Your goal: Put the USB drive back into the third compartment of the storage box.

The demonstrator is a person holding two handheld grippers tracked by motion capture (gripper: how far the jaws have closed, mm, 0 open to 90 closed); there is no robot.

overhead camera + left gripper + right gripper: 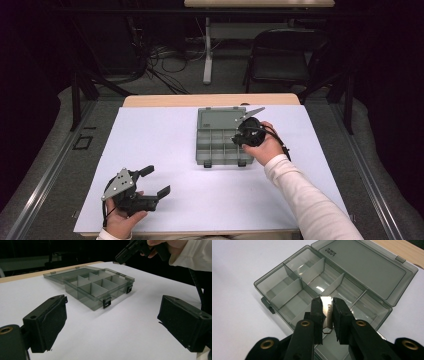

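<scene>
An open grey see-through compartment box (pixel 222 146) lies at the middle back of the white table cover (pixel 160 135), its lid (pixel 221 119) flat behind it. Thin dividers split the box (pixel 294 290) into several empty cells. My right gripper (pixel 327 302) hangs over the box's right part, shut on a small clear divider plate (pixel 327 312) held upright between the jaws. From above, that right gripper (pixel 248 132) sits at the box's right edge. My left gripper (pixel 156 180) rests open near the front left, nothing between its jaws (pixel 113 312), facing the box (pixel 97 288).
The wooden table edge (pixel 210 100) runs behind the white cover. Beyond it stand a black folding chair (pixel 282 55), another table's leg (pixel 207 50) and loose cables on the floor (pixel 165 60). Bare white cover stretches between the left gripper and the box.
</scene>
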